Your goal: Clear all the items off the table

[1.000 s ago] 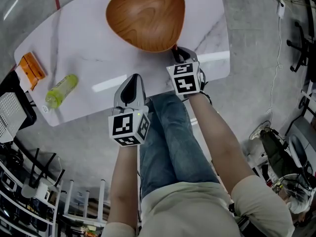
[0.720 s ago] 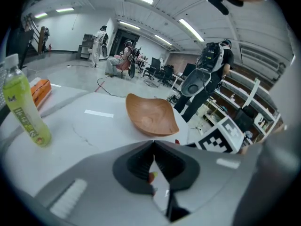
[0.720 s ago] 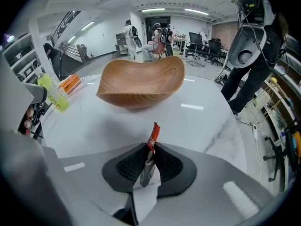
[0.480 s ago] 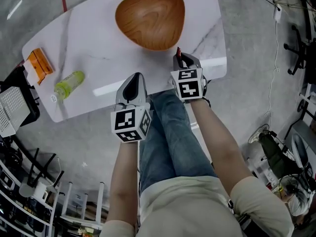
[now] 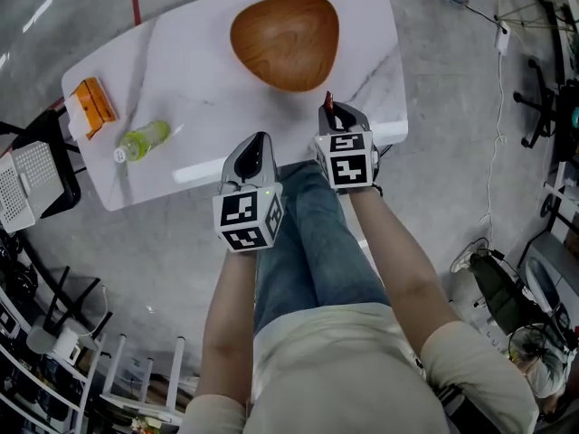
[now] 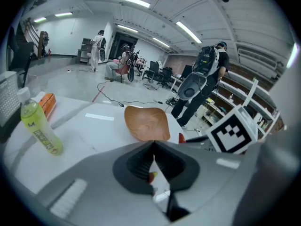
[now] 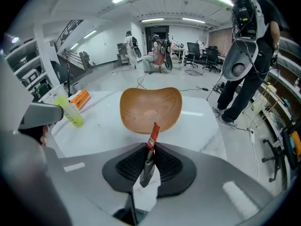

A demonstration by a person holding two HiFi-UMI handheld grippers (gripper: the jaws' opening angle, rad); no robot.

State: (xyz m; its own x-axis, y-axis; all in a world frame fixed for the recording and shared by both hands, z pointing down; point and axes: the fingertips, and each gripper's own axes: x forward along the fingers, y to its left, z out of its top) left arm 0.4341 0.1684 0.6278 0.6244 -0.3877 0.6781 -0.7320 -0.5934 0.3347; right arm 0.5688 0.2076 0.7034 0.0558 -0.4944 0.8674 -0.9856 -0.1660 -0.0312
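Right gripper (image 7: pixel 149 150) pinches a thin packet (image 7: pixel 151 136); left gripper (image 5: pixel 256 143) is closed.

The right fingers (image 7: pixel 165 166) press on the packet's grey end. Its red end pokes out past the tips, toward the bowl (image 5: pixel 285 39). The left fingers (image 6: pixel 174 164) are pressed together; a tiny red and yellow bit shows at the gap, too small to tell what it is. The head view shows only the packet's red tip. It shows both grippers by the near edge of the table (image 5: pixel 208 80), with the bowl, a green bottle (image 5: pixel 143 140) lying down and an orange box (image 5: pixel 92 107) on the table. Only the gripper views show people standing far behind the table.
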